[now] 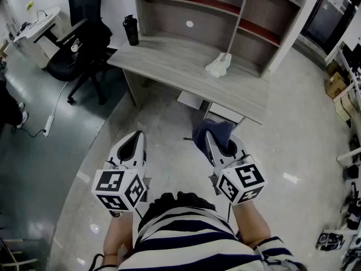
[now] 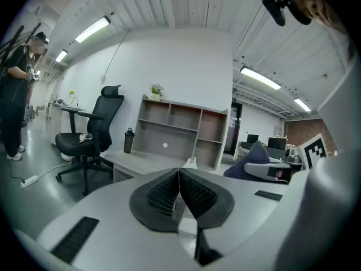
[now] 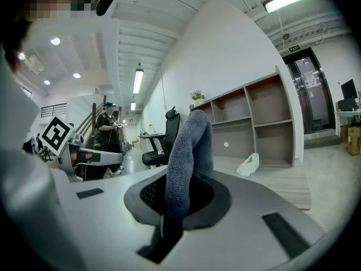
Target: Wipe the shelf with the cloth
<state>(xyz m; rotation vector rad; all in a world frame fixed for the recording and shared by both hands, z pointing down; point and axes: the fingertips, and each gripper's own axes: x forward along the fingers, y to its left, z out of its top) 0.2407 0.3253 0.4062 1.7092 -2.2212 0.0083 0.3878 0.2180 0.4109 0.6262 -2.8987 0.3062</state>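
Step in hand: the cloth is already gripped and wiping has not begun. The person stands back from the desk, both grippers held low and well apart from the shelf [image 1: 255, 11].
Right gripper [image 3: 179, 192]: jaws pinching the dark blue cloth [image 3: 189, 147], which stands up in a fold above them.
Left gripper [image 2: 179, 189]: jaws pressed together with nothing between them, so it looks free to steady or to clear things.
Shelf: an open unit at the back of the desk top [image 1: 180, 66], with reddish boards in its upper compartments.
On the desk: a crumpled white bag [image 1: 219, 65] lies just in front of the shelf, and a black bottle [image 1: 131, 29] stands at the left corner.
Next move, as a judgement: step in, lift the right gripper to a shelf board and lay the cloth's loose fold flat on it — firm enough to drag without the cloth slipping out.
Watch for: the white bag, which probably sits in the path to the lower right compartment.
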